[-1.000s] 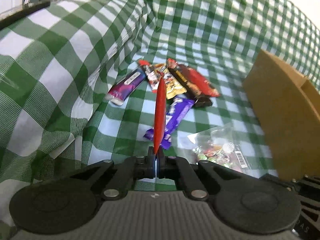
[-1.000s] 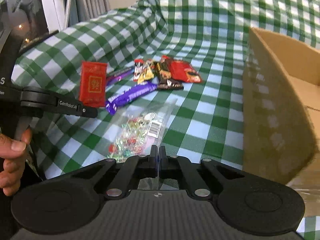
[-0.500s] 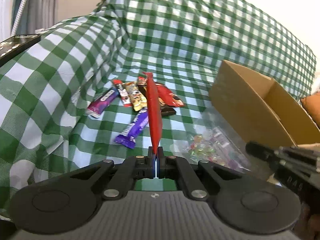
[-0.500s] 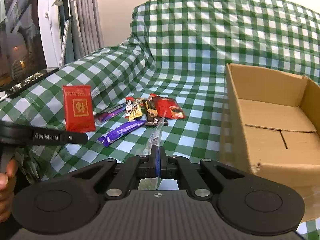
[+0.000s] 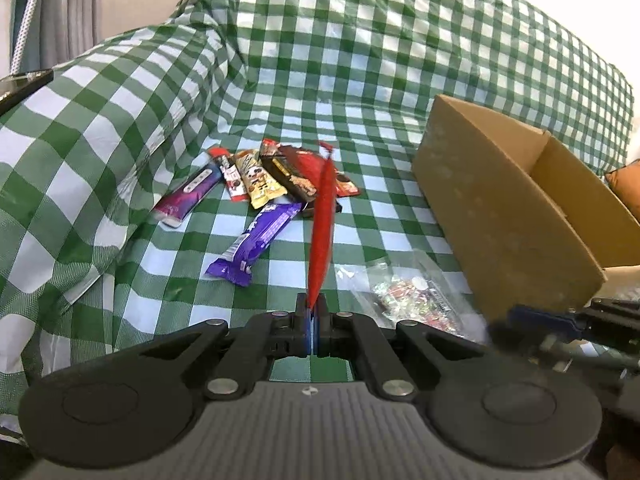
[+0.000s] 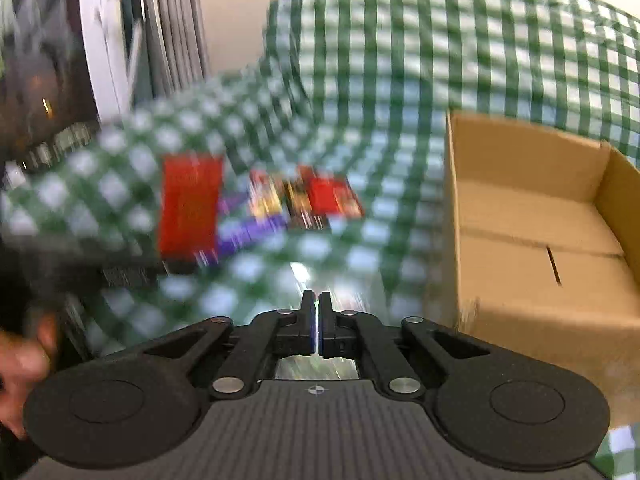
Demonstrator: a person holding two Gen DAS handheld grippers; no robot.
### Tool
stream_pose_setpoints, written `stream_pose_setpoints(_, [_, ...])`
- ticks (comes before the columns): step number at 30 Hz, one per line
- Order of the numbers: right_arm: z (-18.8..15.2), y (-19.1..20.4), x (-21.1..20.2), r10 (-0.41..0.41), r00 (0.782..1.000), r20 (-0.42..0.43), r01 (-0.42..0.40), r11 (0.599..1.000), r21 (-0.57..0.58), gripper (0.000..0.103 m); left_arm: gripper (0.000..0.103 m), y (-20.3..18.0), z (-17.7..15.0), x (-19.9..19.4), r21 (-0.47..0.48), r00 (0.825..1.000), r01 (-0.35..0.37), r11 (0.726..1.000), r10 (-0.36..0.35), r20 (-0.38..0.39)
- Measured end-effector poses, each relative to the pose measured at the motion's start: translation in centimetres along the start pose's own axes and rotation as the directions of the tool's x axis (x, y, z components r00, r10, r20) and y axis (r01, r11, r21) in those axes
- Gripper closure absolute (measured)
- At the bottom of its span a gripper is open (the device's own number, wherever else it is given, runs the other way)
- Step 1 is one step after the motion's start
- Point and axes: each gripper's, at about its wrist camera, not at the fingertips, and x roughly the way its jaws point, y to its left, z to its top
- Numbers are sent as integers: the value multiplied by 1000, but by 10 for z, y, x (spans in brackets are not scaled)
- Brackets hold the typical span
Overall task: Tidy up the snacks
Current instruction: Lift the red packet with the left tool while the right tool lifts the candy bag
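Over green-checked cloth (image 5: 120,120) beside cardboard box (image 5: 500,208): left gripper (image 5: 311,312) pinching red packet (image 5: 324,216), right gripper (image 6: 316,304) just parting.

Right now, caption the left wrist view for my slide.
Left gripper pinches a red packet edge-on above scattered snack bars, cardboard box alongside.

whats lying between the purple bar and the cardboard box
The clear candy bag lies on the cloth between the purple bar and the cardboard box, seen in the left wrist view.
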Motion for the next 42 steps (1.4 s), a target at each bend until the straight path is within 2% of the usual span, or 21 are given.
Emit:
stream_pose_setpoints(1, [-2,3,4,-1,1000,-8,1,1000,-10,52,102,1,-1,1,-2,1000,-3,1000,3,-2])
stream_pose_setpoints(2, [-3,6,6,4,1000,-4,-4,1000,-18,36,102,2,-2,0,-4,1000,-6,1000,6,-3])
stream_pose_setpoints(4, [-5,18,12,4,1000,-8,-4,998,-60,23,102,5,-3,1,-7,1000,-10,1000,10,-3])
stream_pose_setpoints(7, [-8,40,23,16,1000,-26,-20,987,-158,23,102,9,-3,0,-22,1000,-21,1000,21,-2])
stream_pose_setpoints(9, [-13,58,35,-16,999,-42,5,968,-250,26,102,13,-3,0,-32,1000,-25,999,25,-3])
stream_pose_setpoints(12, [-21,74,51,-45,995,-90,14,946,-323,36,102,17,-3,-1,-38,1000,-29,999,29,-5])
stream_pose_setpoints(14, [-27,82,61,-66,991,-115,20,932,-363,49,102,18,-3,-1,-37,1000,-31,999,31,-7])
stream_pose_setpoints(15, [-28,85,60,-67,993,-97,25,924,-382,53,102,19,-3,-1,-37,999,-32,999,32,-7])
stream_pose_setpoints(16, [-28,90,60,-70,993,-97,24,913,-407,78,102,20,-3,-2,-38,999,-32,999,32,-7])
stream_pose_setpoints(17, [-27,92,62,-78,992,-102,27,904,-427,98,102,21,-3,-1,-39,1000,-30,999,30,-7])
stream_pose_setpoints(21, [-28,93,56,-99,992,-75,55,893,-446,101,102,20,-2,-3,-48,1000,-25,999,25,-3])
stream_pose_setpoints(25, [-19,94,35,-105,994,37,110,878,-465,103,102,14,-2,-6,-45,1000,-20,999,21,12])
stream_pose_setpoints(29, [-8,87,7,-112,986,123,154,896,-417,103,102,14,-1,-7,-42,1000,-12,999,13,25])
stream_pose_setpoints(35, [7,75,-29,-114,962,247,199,914,-354,103,102,13,0,-10,-31,999,0,1000,1,40])
stream_pose_setpoints(38, [6,70,-27,-60,981,185,124,924,-362,103,102,11,0,-9,-32,999,-2,999,3,41])
stream_pose_setpoints(40, [-6,77,-16,-50,994,98,87,906,-413,103,102,11,0,-8,-34,999,-3,999,4,37])
stream_pose_setpoints(42, [-20,86,-5,-75,995,70,99,878,-469,94,102,9,0,-8,-26,999,-1,1000,2,35])
